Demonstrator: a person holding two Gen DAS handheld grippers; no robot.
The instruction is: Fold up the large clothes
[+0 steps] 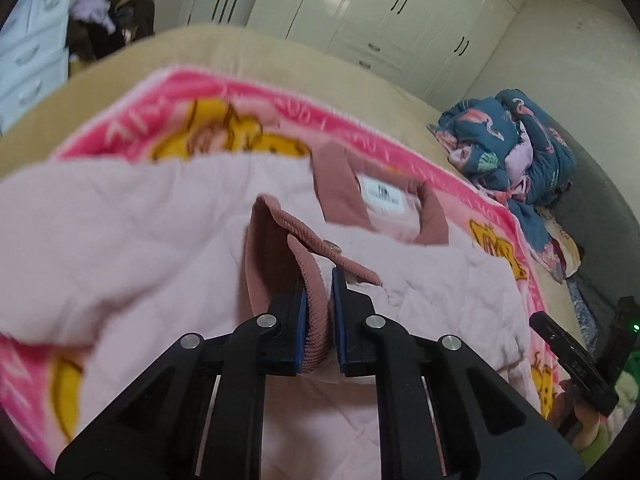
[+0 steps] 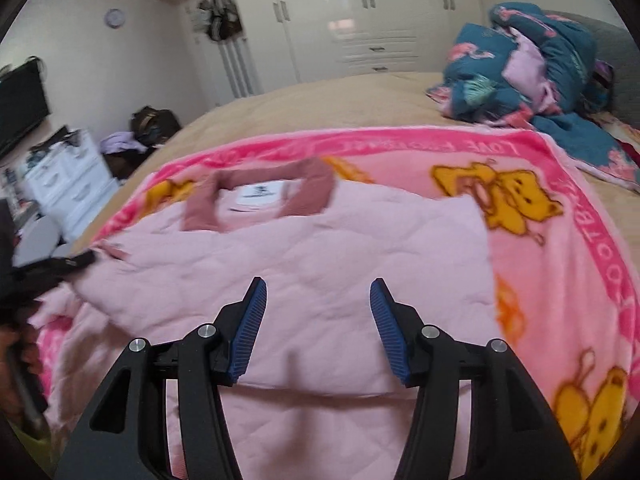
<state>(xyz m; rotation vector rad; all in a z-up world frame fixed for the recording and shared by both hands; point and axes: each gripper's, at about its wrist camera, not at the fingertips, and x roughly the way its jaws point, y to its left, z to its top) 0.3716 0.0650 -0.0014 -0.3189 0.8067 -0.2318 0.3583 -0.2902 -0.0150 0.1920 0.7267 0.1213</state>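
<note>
A pale pink quilted garment (image 2: 320, 248) with a dusty-rose ribbed collar (image 2: 312, 172) and a white label lies partly folded on a pink cartoon-bear blanket (image 2: 560, 220). In the left wrist view my left gripper (image 1: 319, 280) is shut on a dusty-rose ribbed cuff (image 1: 318, 320) of the garment (image 1: 140, 240), which is raised a little above the folded body, near the collar (image 1: 340, 196). My right gripper (image 2: 318, 286) hovers open over the lower middle of the garment, with nothing between its blue pads. The left gripper (image 2: 76, 260) shows at the garment's left edge in the right wrist view.
The blanket lies on a beige bed (image 2: 320, 100). A heap of teal patterned bedding (image 2: 540, 60) sits at the far right of the bed. White wardrobes (image 2: 360, 20) line the back wall. White drawers (image 2: 68, 184) and a pile of dark bags stand at the left.
</note>
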